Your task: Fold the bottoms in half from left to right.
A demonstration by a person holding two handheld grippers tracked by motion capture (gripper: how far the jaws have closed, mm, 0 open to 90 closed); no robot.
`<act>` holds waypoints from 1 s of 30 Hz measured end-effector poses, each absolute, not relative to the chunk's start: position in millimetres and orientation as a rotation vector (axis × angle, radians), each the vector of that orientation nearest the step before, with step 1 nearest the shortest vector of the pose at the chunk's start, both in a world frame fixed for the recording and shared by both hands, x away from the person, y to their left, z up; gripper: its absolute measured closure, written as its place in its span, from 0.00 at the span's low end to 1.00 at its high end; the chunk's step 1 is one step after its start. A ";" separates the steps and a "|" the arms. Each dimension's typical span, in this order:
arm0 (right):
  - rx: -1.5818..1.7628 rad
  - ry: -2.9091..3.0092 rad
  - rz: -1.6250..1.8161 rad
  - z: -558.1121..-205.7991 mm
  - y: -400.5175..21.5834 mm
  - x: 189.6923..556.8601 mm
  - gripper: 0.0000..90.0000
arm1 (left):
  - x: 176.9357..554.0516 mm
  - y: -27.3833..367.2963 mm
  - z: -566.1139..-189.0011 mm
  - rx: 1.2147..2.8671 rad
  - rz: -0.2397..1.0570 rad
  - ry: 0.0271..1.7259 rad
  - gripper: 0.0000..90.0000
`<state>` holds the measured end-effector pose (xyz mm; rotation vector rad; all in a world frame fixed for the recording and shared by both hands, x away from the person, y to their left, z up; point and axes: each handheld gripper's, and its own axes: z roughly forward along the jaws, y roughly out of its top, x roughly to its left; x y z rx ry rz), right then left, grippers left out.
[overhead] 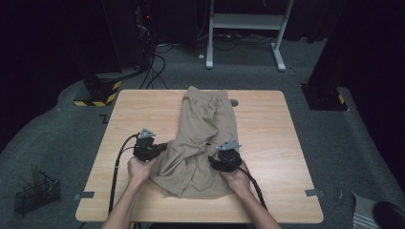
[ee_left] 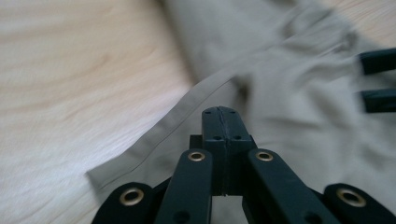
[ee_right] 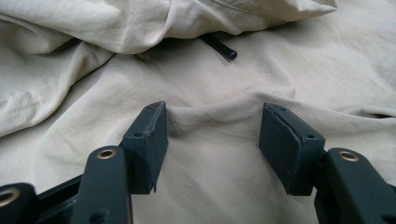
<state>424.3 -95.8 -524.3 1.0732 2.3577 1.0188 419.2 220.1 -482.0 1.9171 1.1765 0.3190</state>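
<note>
High view: our khaki trousers (overhead: 203, 138) lie along the table's (overhead: 267, 119) middle, crumpled toward its near edge. Our left gripper (ee_left: 219, 112) is pressed together at their hem; whether it pinches cloth we cannot tell. Our right gripper (ee_right: 212, 128) stands spread over a fold.

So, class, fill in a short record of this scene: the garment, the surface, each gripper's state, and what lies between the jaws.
Garment: tan shorts, crumpled, lying lengthwise on the table
Surface: light wooden table
Left gripper: jaws shut at the hemmed edge of the shorts; whether cloth is pinched between them cannot be told
Right gripper: jaws open, a ridge of cloth between them, not pressed
Hands: one on each gripper, at the near end of the shorts
</note>
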 end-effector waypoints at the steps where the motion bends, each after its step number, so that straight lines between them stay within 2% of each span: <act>1: 1.073 2.358 1.017 -524.3 -95.8 424.2 0.47 | 417.9 217.9 -479.6 1.918 0.316 1.161 1.00; 5: 1.071 2.358 1.018 -524.3 -95.8 424.3 0.47 | 418.6 218.3 -479.2 1.956 0.382 1.168 1.00; 6: 1.072 2.358 1.018 -524.3 -95.8 424.3 0.47 | 419.5 221.5 -481.8 1.949 0.395 1.197 0.92; 7: 1.072 2.358 1.018 -524.3 -95.8 424.2 0.47 | 419.6 227.5 -486.8 1.951 0.413 1.237 0.76; 10: 1.072 2.358 1.017 -524.3 -95.8 424.2 0.47 | 419.7 232.0 -498.2 1.994 0.483 1.322 0.56; 13: 1.078 2.358 1.017 -524.2 -95.6 423.9 0.47 | 422.9 235.7 -509.5 2.013 0.517 1.394 0.46; 16: 1.080 2.358 1.017 -524.2 -95.6 423.8 0.47 | 424.0 234.5 -516.1 2.027 0.523 1.397 0.45; 21: 1.079 2.358 1.016 -524.2 -95.5 423.7 0.47 | 423.2 234.3 -517.2 2.036 0.534 1.344 0.55; 22: 1.079 2.357 1.016 -524.2 -95.5 423.7 0.47 | 422.7 233.8 -516.2 2.036 0.527 1.346 0.65; 26: 1.073 2.358 1.014 -524.3 -95.0 424.4 0.47 | 423.4 232.2 -514.4 2.047 0.489 1.337 0.92; 30: 1.080 2.351 1.014 -524.3 -92.6 425.7 0.47 | 425.7 234.5 -513.9 2.009 0.418 1.353 0.96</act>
